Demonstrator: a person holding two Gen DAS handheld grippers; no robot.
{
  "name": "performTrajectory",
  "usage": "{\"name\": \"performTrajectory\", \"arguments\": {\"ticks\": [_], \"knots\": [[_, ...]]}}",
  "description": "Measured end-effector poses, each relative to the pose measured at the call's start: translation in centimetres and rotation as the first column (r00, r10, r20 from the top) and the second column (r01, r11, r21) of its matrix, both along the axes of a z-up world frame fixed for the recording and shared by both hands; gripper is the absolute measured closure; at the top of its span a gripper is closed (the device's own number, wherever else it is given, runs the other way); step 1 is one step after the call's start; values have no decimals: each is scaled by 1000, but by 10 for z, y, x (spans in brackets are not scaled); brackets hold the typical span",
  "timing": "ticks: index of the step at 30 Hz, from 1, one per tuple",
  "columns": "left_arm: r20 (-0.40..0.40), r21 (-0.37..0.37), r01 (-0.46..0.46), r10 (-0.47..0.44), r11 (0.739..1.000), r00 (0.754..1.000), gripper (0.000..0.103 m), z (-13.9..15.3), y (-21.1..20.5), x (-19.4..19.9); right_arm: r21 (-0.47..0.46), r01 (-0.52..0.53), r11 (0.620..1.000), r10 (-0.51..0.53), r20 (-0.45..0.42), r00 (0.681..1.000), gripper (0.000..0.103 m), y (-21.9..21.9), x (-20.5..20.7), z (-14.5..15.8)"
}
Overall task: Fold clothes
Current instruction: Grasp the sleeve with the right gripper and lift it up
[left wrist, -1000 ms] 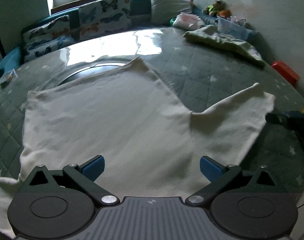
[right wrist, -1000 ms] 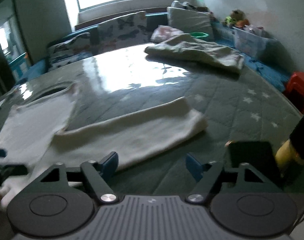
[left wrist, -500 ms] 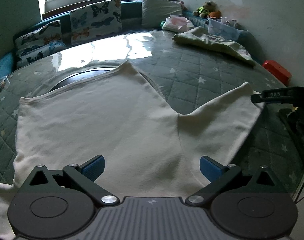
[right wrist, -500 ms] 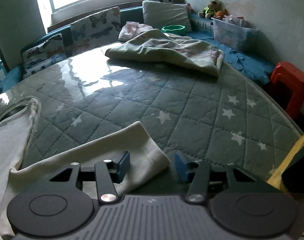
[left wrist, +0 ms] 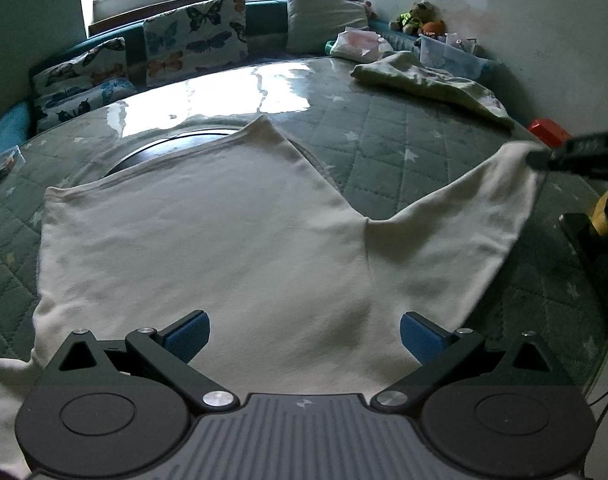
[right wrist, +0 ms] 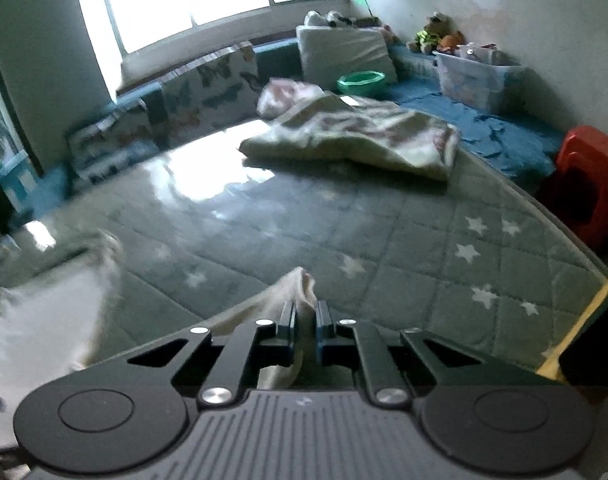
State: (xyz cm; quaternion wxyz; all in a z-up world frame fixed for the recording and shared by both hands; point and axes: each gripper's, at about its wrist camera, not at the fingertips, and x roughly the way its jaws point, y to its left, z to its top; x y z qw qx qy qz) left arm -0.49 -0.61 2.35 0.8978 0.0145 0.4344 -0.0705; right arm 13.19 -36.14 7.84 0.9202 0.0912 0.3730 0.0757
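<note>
A cream long-sleeved top point(left wrist: 223, 240) lies spread flat on the green quilted table. Its right sleeve point(left wrist: 464, 216) stretches out to the right and its cuff is lifted. My right gripper point(right wrist: 304, 316) is shut on that sleeve cuff point(right wrist: 301, 280); it shows in the left wrist view point(left wrist: 544, 158) at the far right. My left gripper point(left wrist: 304, 332) is open and empty, hovering over the top's lower hem. The top's body is a blurred patch at the left of the right wrist view point(right wrist: 47, 312).
A crumpled pale green garment point(right wrist: 356, 140) lies at the table's far right side. Butterfly-print cushions point(left wrist: 195, 40) and a bench line the back. A red stool point(right wrist: 588, 172) and a clear storage bin point(right wrist: 476, 76) stand to the right. The table edge point(right wrist: 576, 240) curves close by.
My right gripper has closed on the sleeve cuff and lifted it up and to the right, pulling the sleeve out. My left gripper has stayed open over the hem.
</note>
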Motion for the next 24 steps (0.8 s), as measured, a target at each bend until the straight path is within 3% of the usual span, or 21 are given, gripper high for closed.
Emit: {"name": "performTrajectory", "arguments": {"ticks": [6, 11, 17, 24], "knots": [[17, -14, -9, 10, 1000, 1000, 0, 4, 10, -6, 92, -80, 993, 74, 67, 995, 95, 16, -13, 41], [34, -31, -49, 50, 998, 998, 0, 9, 35, -16, 117, -201, 973, 185, 134, 974, 95, 52, -29, 74], [50, -52, -112, 115, 992, 992, 0, 12, 73, -30, 115, -353, 929, 330, 181, 927, 95, 108, -48, 102], [37, -71, -181, 184, 981, 982, 0, 5, 108, -43, 90, -514, 853, 496, 161, 853, 95, 179, -68, 103]]}}
